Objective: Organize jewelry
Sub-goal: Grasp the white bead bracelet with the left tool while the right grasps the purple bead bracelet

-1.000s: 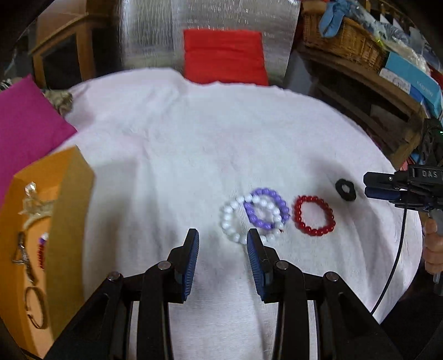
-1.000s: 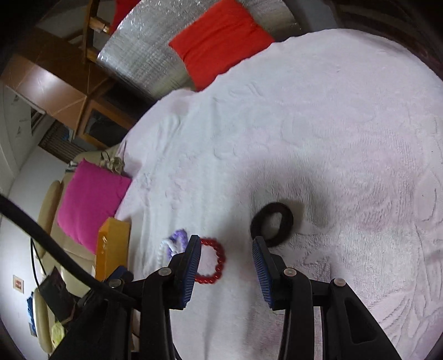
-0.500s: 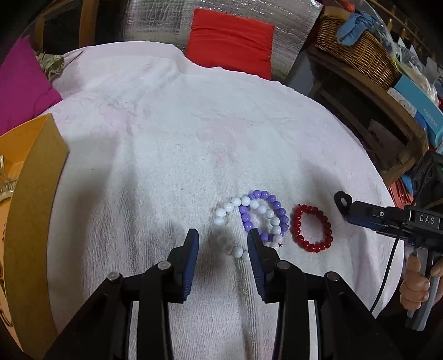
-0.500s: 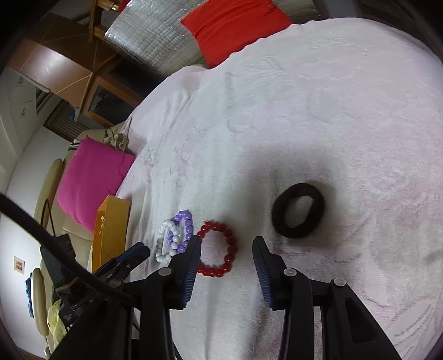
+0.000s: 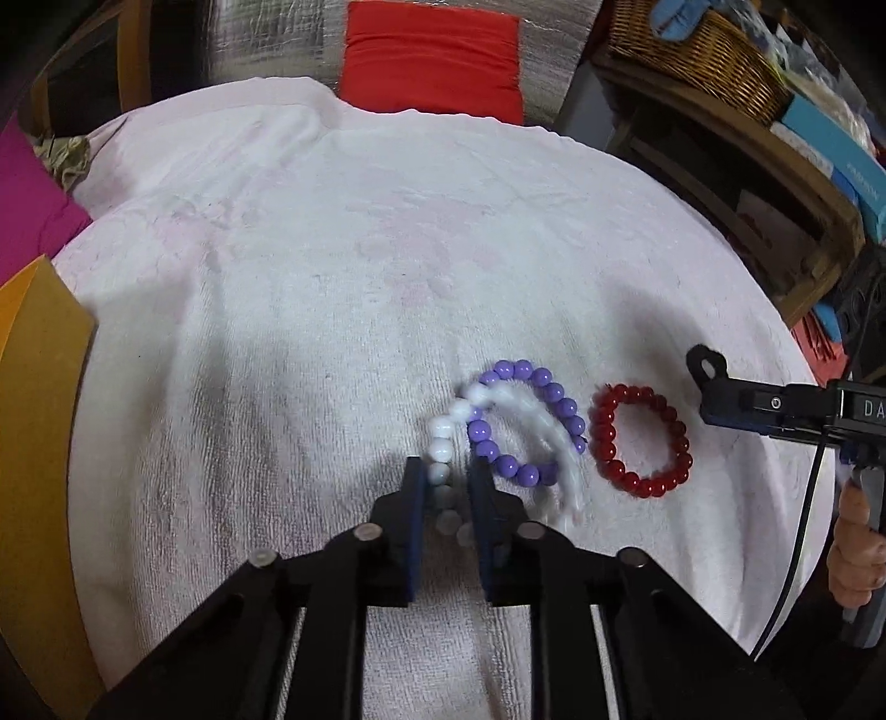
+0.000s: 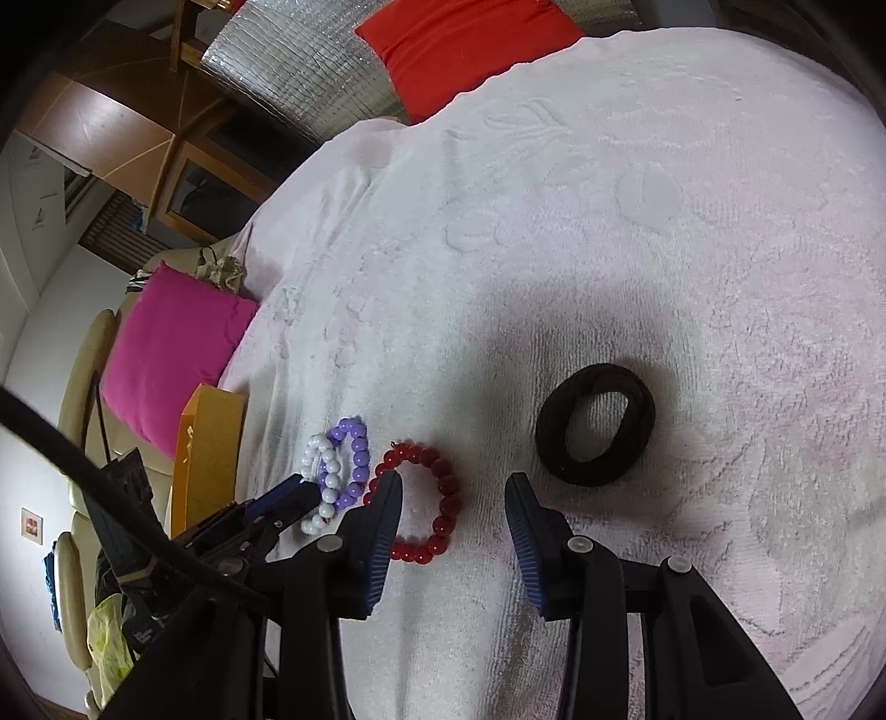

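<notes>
My left gripper point(image 5: 447, 476) is low over the white cloth point(image 5: 387, 249), and its jaws are closing on the near side of a white bead bracelet point(image 5: 443, 426); beads sit between the pads and touch them. A purple bead bracelet point(image 5: 554, 396) overlaps the white one. A red bead bracelet point(image 5: 603, 443) lies just right of it. In the right wrist view my right gripper point(image 6: 451, 498) stands open above bare cloth, with nothing between its fingers. Its left finger edges over the red bracelet point(image 6: 443, 476); a black hair tie point(image 6: 637, 399) lies just beyond its right finger.
An orange box point(image 5: 39, 387) stands at the cloth's left edge. A pink cushion point(image 5: 27, 205) and a red cushion point(image 5: 432, 61) lie beyond the cloth. A wicker basket point(image 5: 703, 50) sits on wooden shelves at the right. A hand point(image 5: 855, 554) holds the right gripper's handle.
My left gripper sank toward the white bracelet and its jaws narrowed around the beads; the bracelet's far side now blurs. My right gripper lowered a little, still equally open.
</notes>
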Available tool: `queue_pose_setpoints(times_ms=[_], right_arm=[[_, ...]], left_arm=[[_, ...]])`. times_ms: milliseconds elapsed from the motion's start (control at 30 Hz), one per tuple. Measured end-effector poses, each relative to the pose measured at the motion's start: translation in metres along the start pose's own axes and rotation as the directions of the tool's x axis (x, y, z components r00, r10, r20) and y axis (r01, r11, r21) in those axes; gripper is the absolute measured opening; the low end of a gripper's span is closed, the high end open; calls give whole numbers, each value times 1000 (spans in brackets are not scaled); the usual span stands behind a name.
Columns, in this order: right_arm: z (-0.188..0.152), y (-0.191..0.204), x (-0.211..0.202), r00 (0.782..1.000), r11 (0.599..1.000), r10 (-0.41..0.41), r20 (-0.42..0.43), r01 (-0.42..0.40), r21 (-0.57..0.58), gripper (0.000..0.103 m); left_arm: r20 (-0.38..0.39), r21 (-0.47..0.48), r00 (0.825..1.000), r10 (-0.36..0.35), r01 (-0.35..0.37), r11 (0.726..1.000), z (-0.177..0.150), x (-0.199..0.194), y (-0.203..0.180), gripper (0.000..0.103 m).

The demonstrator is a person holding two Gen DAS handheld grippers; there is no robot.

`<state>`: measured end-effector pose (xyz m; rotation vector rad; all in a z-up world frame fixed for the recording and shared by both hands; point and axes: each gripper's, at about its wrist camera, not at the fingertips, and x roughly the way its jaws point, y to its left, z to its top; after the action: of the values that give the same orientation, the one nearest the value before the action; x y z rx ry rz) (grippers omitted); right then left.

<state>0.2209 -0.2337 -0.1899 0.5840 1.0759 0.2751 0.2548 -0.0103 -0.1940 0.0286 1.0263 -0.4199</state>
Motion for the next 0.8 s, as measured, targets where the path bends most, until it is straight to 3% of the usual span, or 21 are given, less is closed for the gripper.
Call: queue_pose_setpoints(times_ms=[100,500,800], right_arm=[[0,4,5,1000,1000,-8,-10,7,-12,42],[-2,8,2,999,998,-42,14,43,-36,42],[1,7,-2,999,999,-34,31,35,-31,42]], left_arm=[[3,-1,1000,3,-3,1000,0,-1,-1,10],[47,-34,999,9,-7,999,-5,-26,11,10],[65,-75,996,54,-49,996,-4,-38,30,10]])
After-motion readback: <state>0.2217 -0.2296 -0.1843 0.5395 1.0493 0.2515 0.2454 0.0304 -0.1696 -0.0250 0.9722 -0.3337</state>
